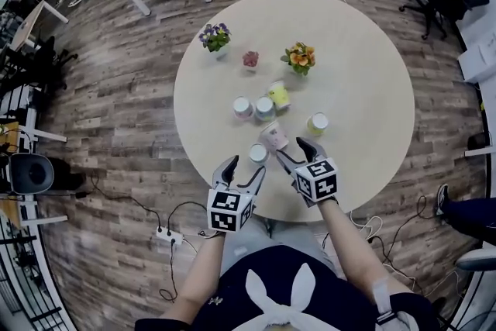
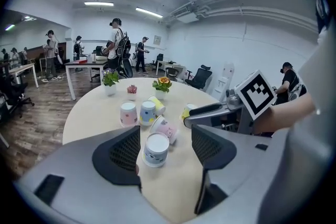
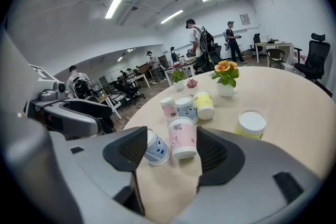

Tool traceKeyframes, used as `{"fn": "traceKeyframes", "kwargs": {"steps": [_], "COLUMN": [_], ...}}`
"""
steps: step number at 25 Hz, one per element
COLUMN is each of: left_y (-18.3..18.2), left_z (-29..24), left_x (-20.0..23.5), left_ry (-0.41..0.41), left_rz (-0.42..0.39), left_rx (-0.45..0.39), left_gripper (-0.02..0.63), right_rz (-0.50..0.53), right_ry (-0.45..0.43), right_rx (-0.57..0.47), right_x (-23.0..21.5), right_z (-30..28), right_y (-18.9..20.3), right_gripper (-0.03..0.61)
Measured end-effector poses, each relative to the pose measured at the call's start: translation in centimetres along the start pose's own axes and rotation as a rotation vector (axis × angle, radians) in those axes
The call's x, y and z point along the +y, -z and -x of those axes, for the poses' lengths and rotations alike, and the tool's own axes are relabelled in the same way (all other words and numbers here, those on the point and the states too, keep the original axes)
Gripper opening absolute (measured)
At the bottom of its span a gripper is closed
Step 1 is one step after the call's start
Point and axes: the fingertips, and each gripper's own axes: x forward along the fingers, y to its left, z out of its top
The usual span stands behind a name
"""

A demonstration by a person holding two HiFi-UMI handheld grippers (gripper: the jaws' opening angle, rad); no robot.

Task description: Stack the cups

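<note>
Several paper cups lie on the round table [image 1: 364,74]. A small white-and-blue cup [image 1: 258,153] [image 2: 156,149] stands upside down just ahead of my left gripper [image 1: 246,167] [image 2: 164,136], whose jaws are open on either side of it without touching. A pink cup [image 1: 273,136] [image 3: 182,137] lies tilted on its side in front of my right gripper [image 1: 293,149] [image 3: 172,139], which is also open and empty. Farther back stand a pink cup [image 1: 242,108], a blue cup [image 1: 264,108], a toppled yellow cup [image 1: 279,95] and a yellow-green cup [image 1: 318,123].
Three small flower pots stand at the table's far side: purple [image 1: 215,36], pink [image 1: 250,59] and orange [image 1: 299,58]. The table's near edge lies right under the grippers. Cables and a power strip [image 1: 167,235] lie on the wooden floor; desks, chairs and people are beyond.
</note>
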Motion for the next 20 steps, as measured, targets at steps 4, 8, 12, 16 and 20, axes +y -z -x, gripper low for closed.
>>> {"fn": "traceKeyframes", "kwargs": {"steps": [4, 8, 12, 16, 20], "left_y": [0.9, 1.8, 2.5, 3.0, 3.1], "left_z": [-1.0, -2.2, -2.9, -3.7, -4.4], "left_x": [0.5, 1.5, 2.0, 2.3, 2.5], "left_ry": [-0.011, -0.003, 0.032, 0.063, 0.091], "left_rz": [-0.014, -0.05, -0.084, -0.1, -0.113], "left_rx": [0.034, 0.088, 0.138, 0.169, 0.186], "left_gripper": [0.298, 0.298, 0.298, 0.298, 0.298], "right_rz": [0.009, 0.009, -0.003, -0.026, -0.035], "right_ry": [-0.007, 0.001, 0.03, 0.059, 0.072], "right_rx": [0.05, 0.118, 0.172, 0.188, 0.202], "right_x": [-0.3, -1.1, -1.6, -2.1, -2.4], "right_z": [-2.0, -3.8, -5.1, -5.9, -6.5], "right_y": [1.3, 3.2, 4.7, 5.4, 5.9], "right_gripper": [0.285, 0.287, 0.29, 0.293, 0.293]}}
